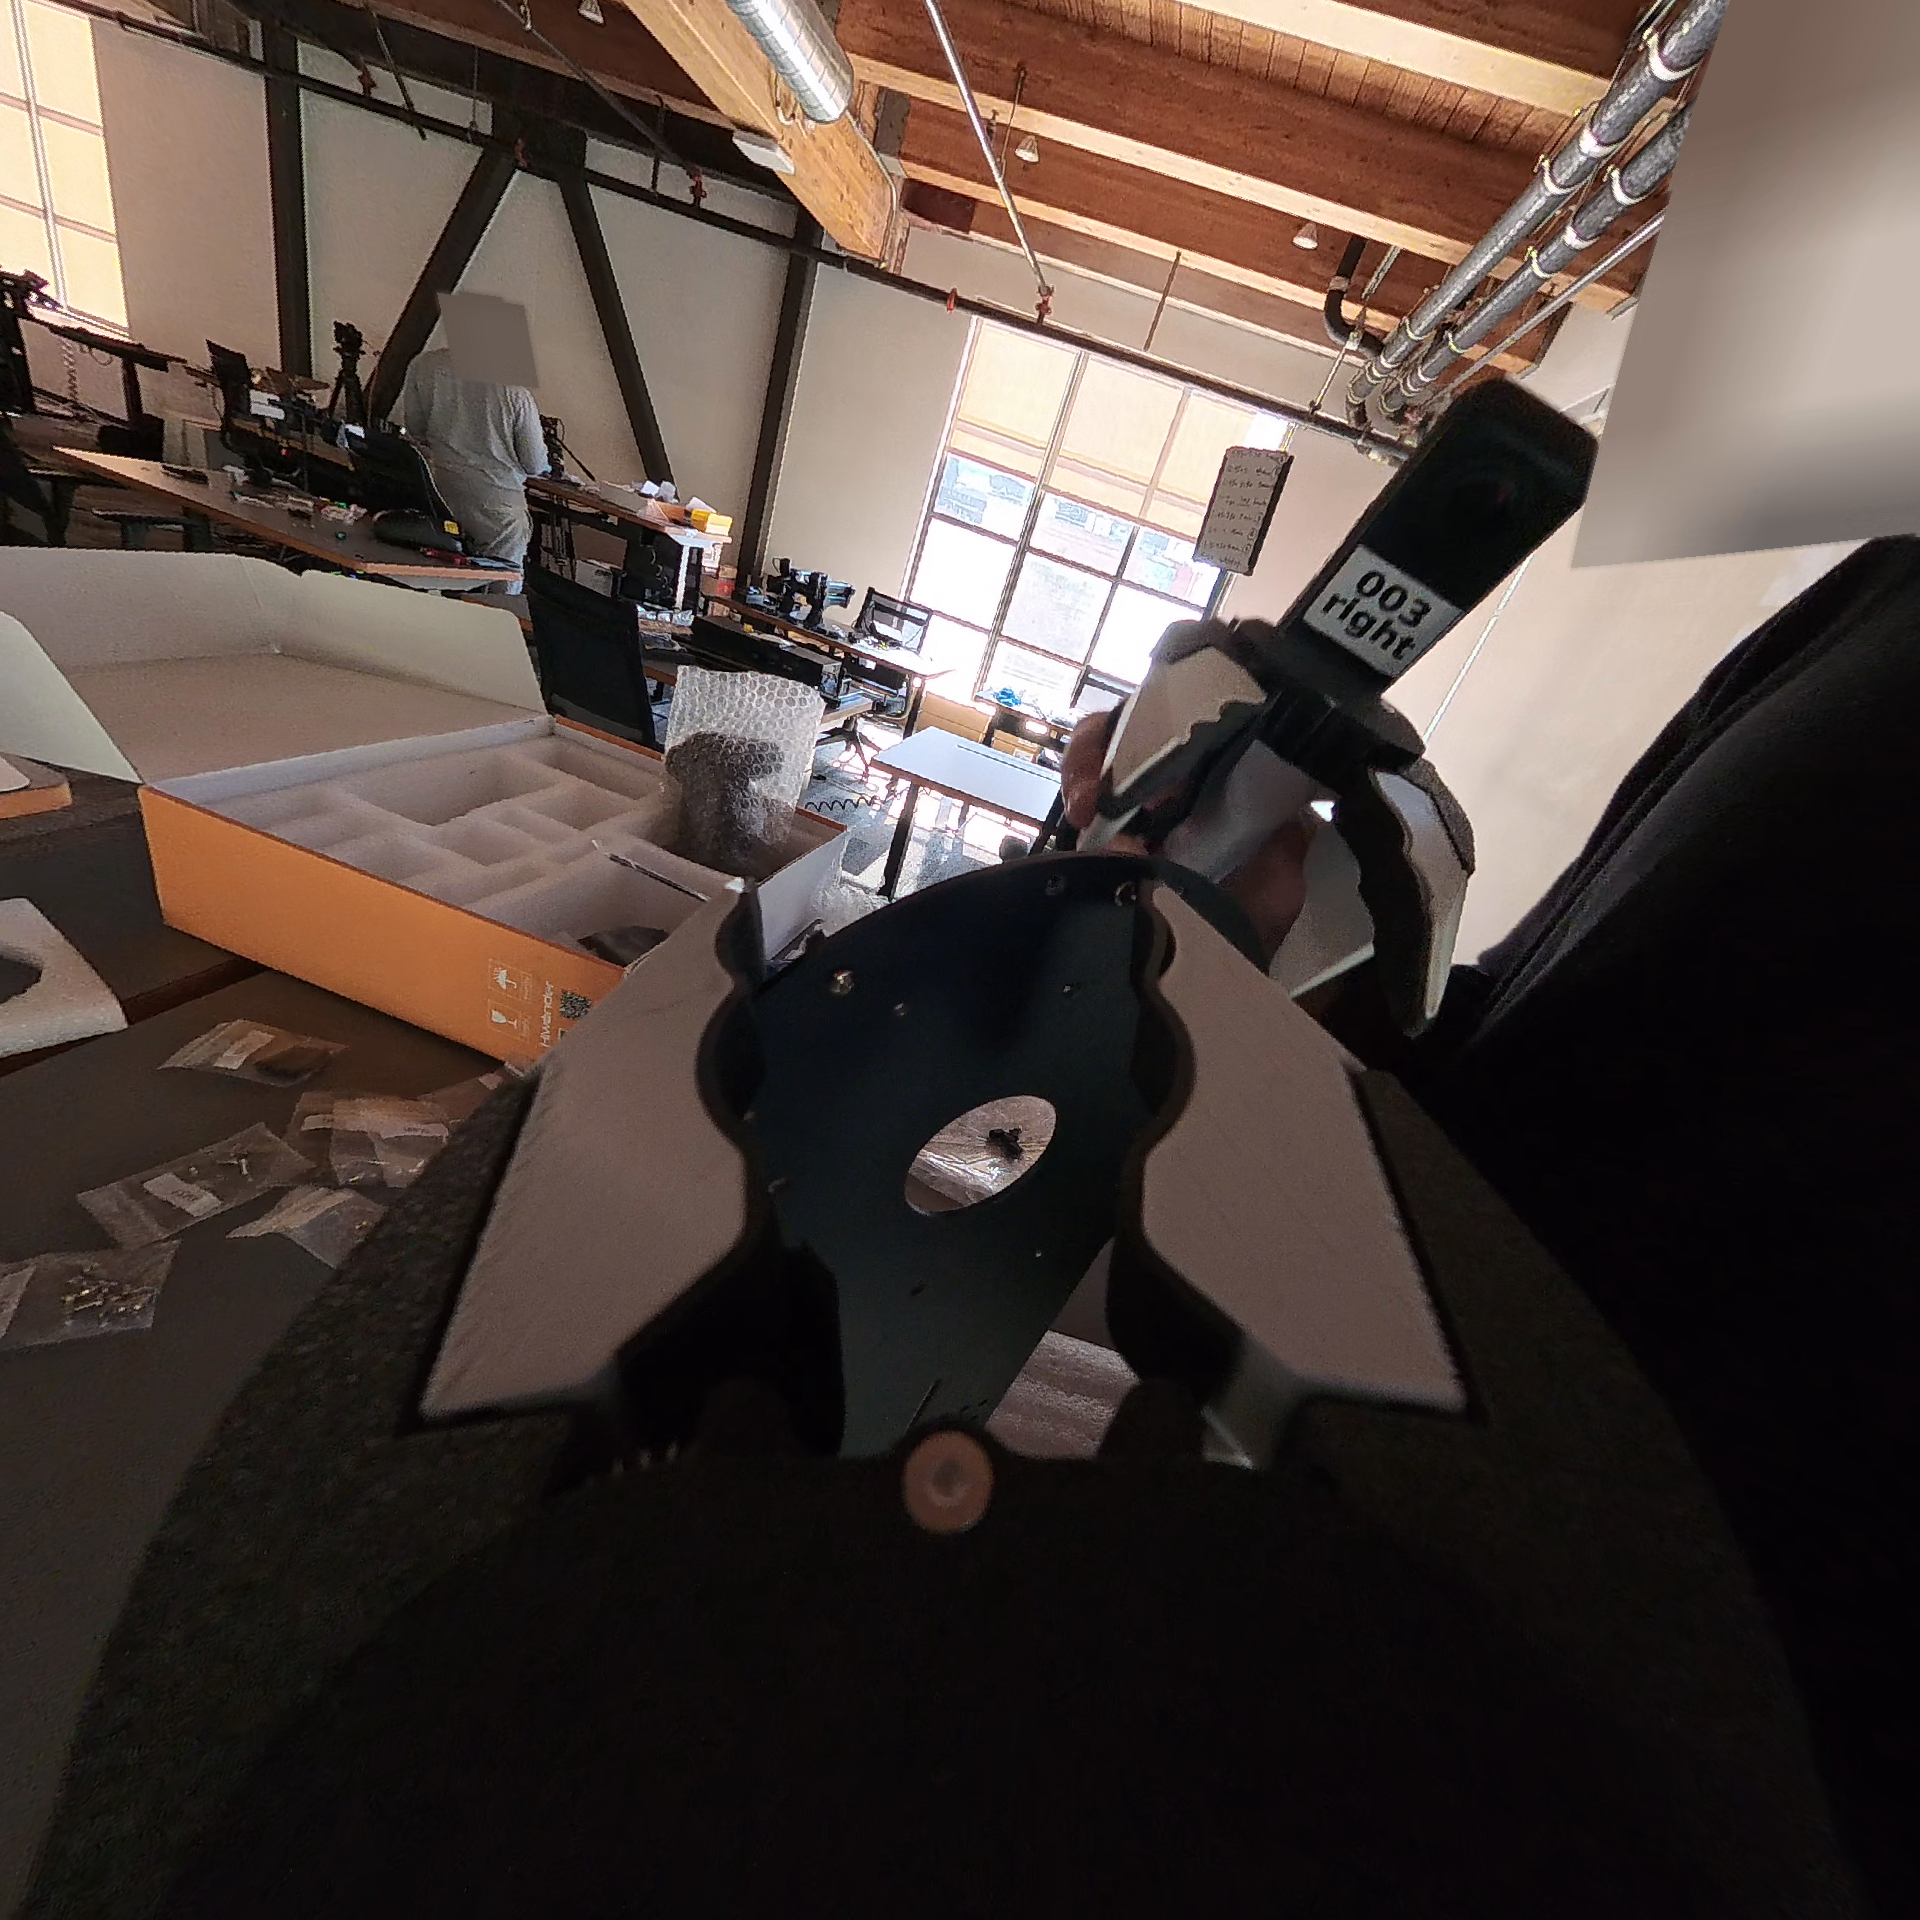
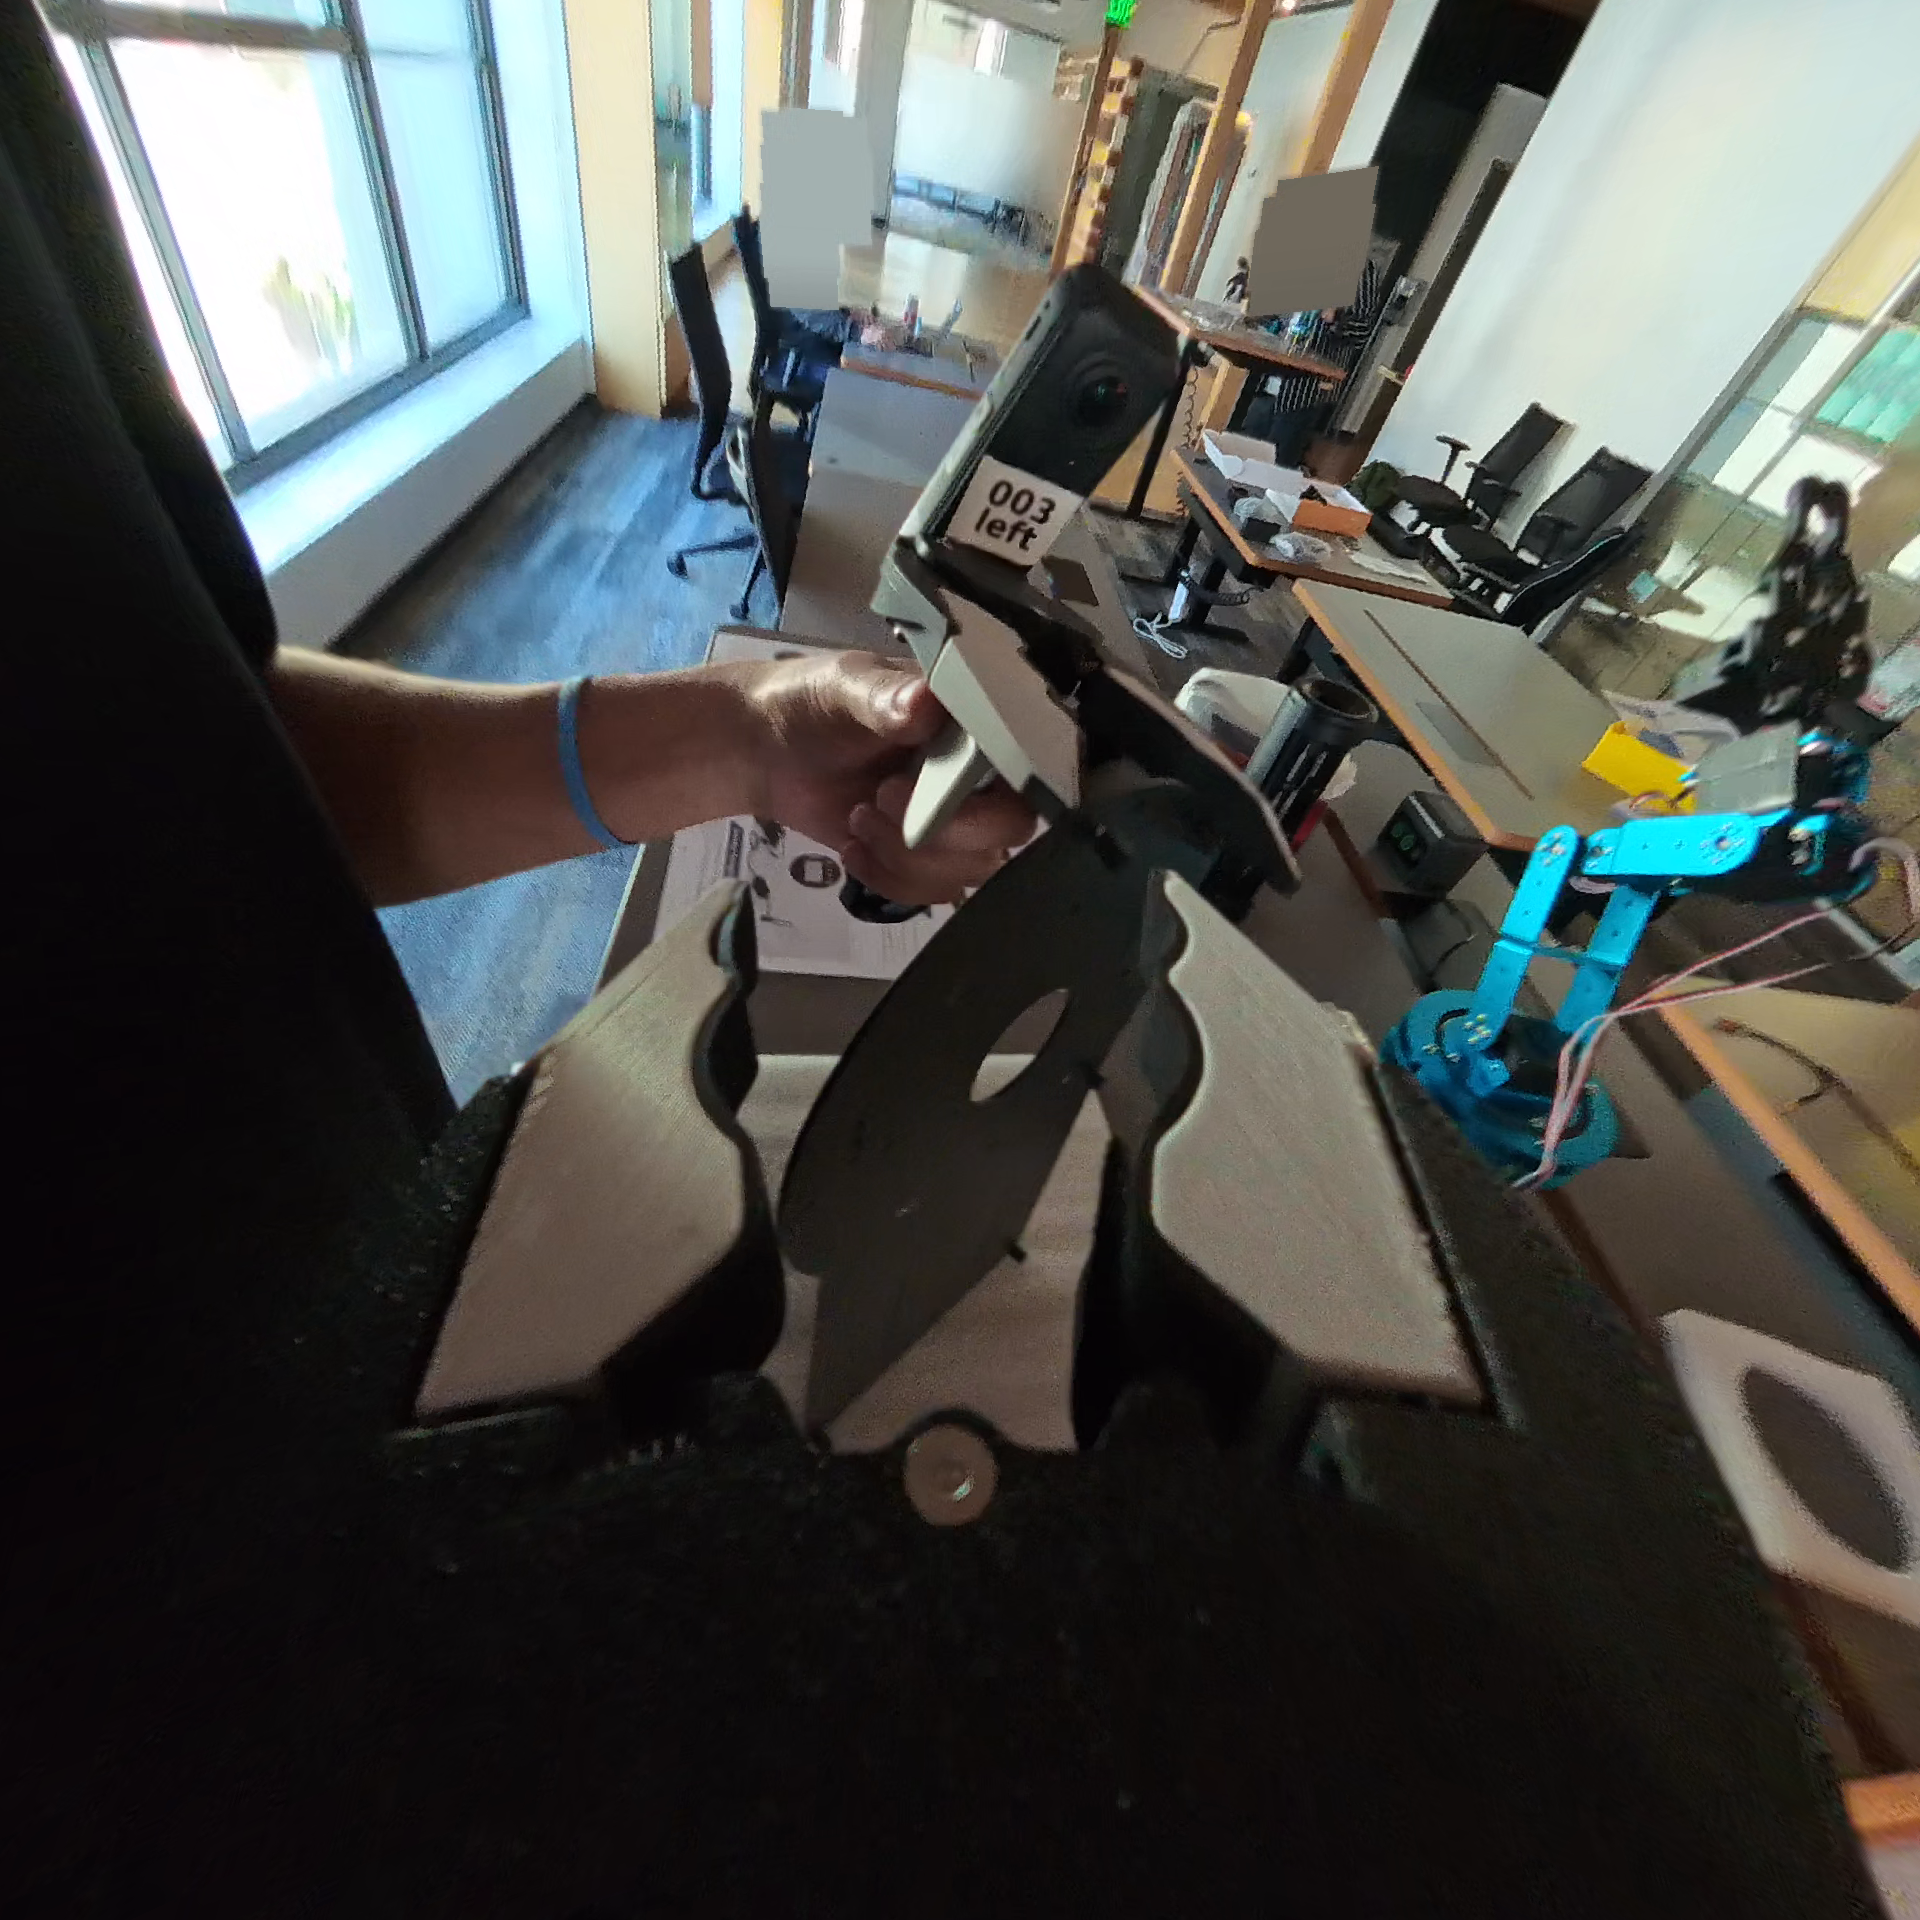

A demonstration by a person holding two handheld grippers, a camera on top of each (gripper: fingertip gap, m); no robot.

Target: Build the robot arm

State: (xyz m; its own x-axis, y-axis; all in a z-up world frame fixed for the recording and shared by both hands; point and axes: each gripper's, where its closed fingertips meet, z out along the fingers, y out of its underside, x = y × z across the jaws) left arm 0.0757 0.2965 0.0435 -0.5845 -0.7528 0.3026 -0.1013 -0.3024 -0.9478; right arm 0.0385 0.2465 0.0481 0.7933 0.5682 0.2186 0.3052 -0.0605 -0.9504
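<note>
While both tools (image 1: 940, 1049) (image 2: 951, 1049) flank it, black round plate (image 1: 935, 1122) between fingers

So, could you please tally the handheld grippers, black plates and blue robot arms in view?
Handheld grippers: 2 (left gripper, right gripper)
Black plate: 1
Blue robot arm: 1
Total: 4

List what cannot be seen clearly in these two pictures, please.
- Left wrist view: the black plate hides where the left gripper touches it.
- Right wrist view: the same plate hides the right gripper contact.
- Left wrist view: contents of the small bags are too small.
- Right wrist view: blue robot arm is blurred.
</note>
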